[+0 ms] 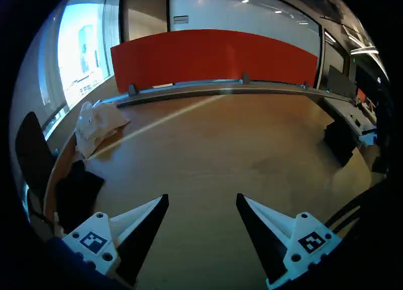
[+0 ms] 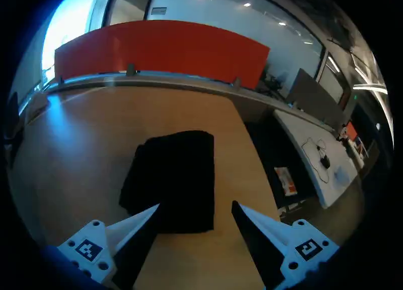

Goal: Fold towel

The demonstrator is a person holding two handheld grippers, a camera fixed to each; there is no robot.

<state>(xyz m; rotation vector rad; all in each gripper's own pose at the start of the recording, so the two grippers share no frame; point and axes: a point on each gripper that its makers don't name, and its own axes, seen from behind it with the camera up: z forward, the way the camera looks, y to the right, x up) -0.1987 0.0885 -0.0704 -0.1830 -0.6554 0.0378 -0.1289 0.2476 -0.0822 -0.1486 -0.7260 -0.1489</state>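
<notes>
Facing a bare stretch of wooden table (image 1: pixel 226 143), the left gripper (image 1: pixel 201 196) hovers with its two fingers (image 1: pixel 143 224) spread wide apart and nothing between them. Along the far edge of the table stands a long red screen (image 1: pixel 216 58) on a metal rail. Near the table's far left corner lies a crumpled pale cloth (image 1: pixel 95 126). Closer in, at the left edge, sits a dark bundle (image 1: pixel 75 194), possibly more fabric, though the view there is too dim to tell. A dark chair (image 1: pixel 32 149) stands just beyond that edge, with a bright window (image 1: pixel 80 53) behind it. In the right gripper view, the right gripper (image 2: pixel 195 204) also has its fingers (image 2: pixel 257 229) held apart, gripping nothing. The towel (image 2: pixel 174 179), black, lies flat on the table as a rough rectangle directly ahead of this gripper, near the table's right-hand edge. Its near edge runs between the two fingertips. The tip of the finger on the left of the view overlaps the towel's near corner; whether it touches the fabric cannot be made out. A white desk (image 2: pixel 312 159) with a cable on it stands well apart to the right.
</notes>
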